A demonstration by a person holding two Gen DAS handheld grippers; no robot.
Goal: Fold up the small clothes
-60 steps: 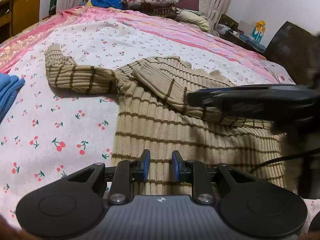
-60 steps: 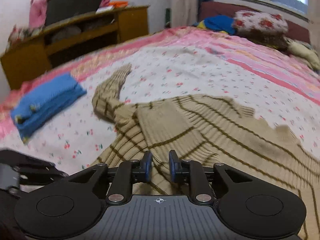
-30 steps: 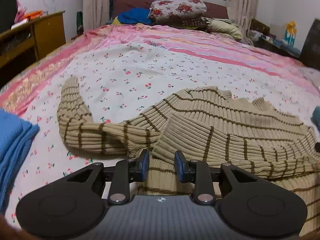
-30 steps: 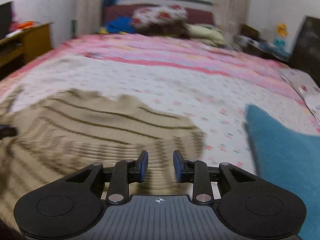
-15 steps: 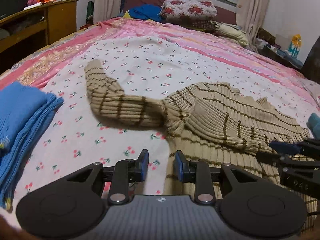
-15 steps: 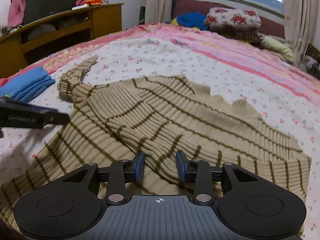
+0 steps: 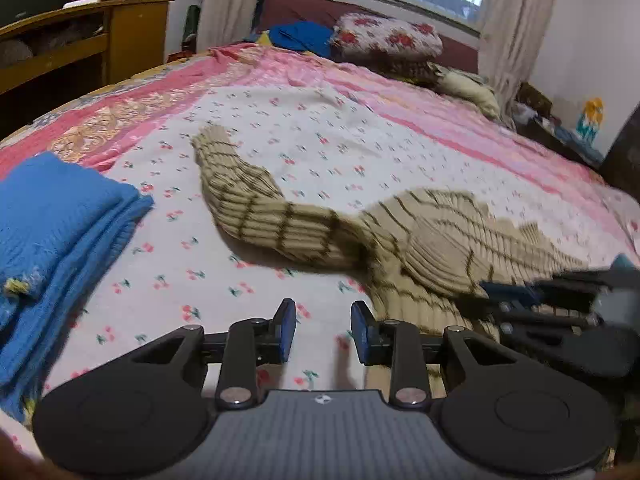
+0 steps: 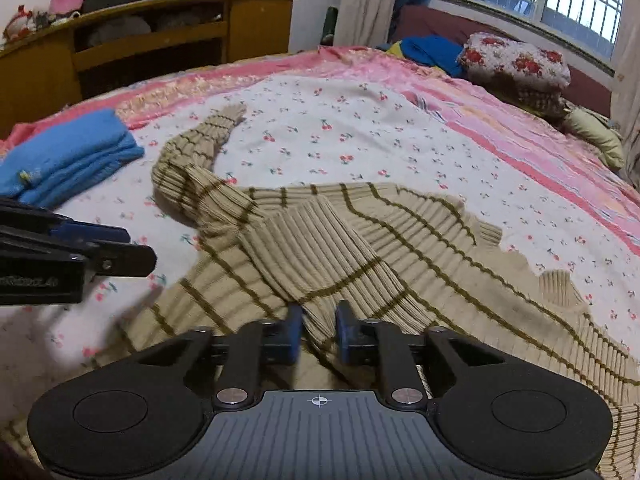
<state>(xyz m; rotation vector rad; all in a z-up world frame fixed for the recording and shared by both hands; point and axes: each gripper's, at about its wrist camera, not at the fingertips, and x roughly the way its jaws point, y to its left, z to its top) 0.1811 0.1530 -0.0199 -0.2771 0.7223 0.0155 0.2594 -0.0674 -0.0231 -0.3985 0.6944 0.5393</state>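
Note:
A beige ribbed sweater with brown stripes (image 8: 420, 248) lies flat on the cherry-print bed sheet (image 8: 360, 132). One sleeve (image 7: 248, 208) stretches away to the left. The other sleeve (image 8: 320, 256) is folded across the body. My right gripper (image 8: 319, 332) is low over the sweater, its jaws closing with the end of that folded sleeve pinched between the blue pads. My left gripper (image 7: 323, 332) hovers open over bare sheet just left of the sweater's hem, nothing between its fingers. Each gripper shows in the other's view: the right gripper (image 7: 540, 296), the left gripper (image 8: 100, 244).
A folded blue cloth (image 7: 60, 232) lies on the sheet's left side, also seen as the blue cloth (image 8: 68, 156) from the right wrist. A wooden cabinet (image 8: 160, 40) stands beyond the bed's left edge. Pillows (image 8: 516, 64) and a blue garment sit at the headboard.
My left gripper has slid left, off the sweater's body onto bare sheet. The right gripper has swung back over the sweater, and its jaws have narrowed around the folded sleeve's end.

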